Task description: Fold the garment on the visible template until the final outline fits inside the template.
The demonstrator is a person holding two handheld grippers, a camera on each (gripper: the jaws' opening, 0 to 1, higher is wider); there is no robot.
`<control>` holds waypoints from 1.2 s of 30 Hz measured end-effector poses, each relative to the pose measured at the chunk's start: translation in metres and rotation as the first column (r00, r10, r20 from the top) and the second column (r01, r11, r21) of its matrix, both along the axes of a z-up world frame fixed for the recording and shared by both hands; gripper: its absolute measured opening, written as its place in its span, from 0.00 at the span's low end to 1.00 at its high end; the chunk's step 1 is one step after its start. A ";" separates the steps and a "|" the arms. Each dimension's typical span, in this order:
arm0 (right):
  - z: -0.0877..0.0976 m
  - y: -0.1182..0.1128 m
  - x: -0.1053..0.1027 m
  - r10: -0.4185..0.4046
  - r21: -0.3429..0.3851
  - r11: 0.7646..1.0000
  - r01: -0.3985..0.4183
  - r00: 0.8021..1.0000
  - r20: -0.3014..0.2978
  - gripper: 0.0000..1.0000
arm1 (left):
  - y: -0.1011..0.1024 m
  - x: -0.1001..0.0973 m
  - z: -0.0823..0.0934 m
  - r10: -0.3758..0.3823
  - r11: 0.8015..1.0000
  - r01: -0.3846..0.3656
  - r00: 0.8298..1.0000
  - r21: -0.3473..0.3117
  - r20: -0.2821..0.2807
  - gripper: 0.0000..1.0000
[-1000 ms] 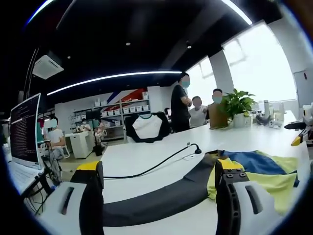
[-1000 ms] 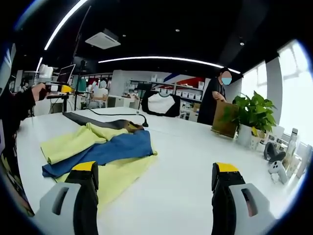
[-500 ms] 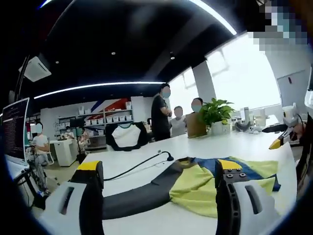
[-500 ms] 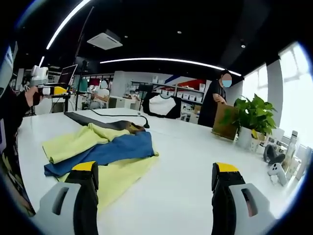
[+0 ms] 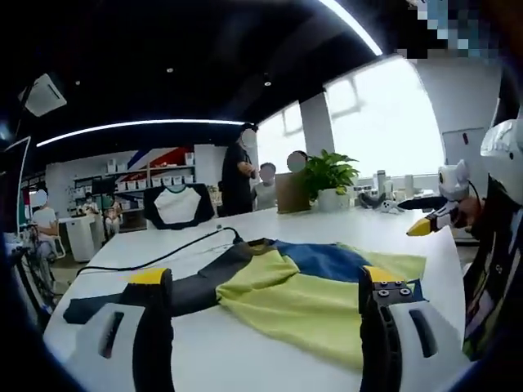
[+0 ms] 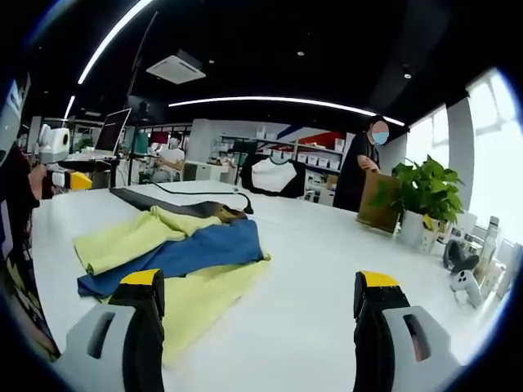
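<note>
The left gripper point(image 5: 265, 327) hovers with its jaws spread and empty; the right gripper point(image 6: 255, 331) is likewise wide apart and holds nothing. Between the left jaws, at the lower middle of the left gripper view, lies the garment point(image 5: 315, 286), a yellow and blue cloth, loosely rumpled on the white worktop point(image 5: 204, 359). It looks light, limp and thin, likely to sag and slide on the smooth surface, so a hem or corner is the best hold. A dark, flat, curved template point(image 5: 184, 286) runs out from under its left edge.
</note>
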State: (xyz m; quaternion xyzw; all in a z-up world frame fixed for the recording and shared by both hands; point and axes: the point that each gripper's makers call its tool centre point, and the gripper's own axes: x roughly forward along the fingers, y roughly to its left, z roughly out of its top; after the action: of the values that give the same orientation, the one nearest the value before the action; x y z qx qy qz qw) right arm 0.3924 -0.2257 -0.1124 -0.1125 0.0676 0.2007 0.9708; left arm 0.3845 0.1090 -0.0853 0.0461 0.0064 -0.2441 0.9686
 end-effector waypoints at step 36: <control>-0.009 0.011 -0.003 0.040 0.014 0.999 -0.040 0.999 -0.023 0.99 | -0.071 -0.039 -0.086 -0.195 0.978 0.209 0.939 0.018 -0.283 0.43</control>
State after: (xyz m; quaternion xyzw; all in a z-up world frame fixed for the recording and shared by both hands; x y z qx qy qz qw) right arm 0.3891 -0.2149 -0.1213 -0.1051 0.0755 0.2217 0.9665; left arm 0.3451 0.0379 -0.1717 0.0345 0.1441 -0.3461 0.9264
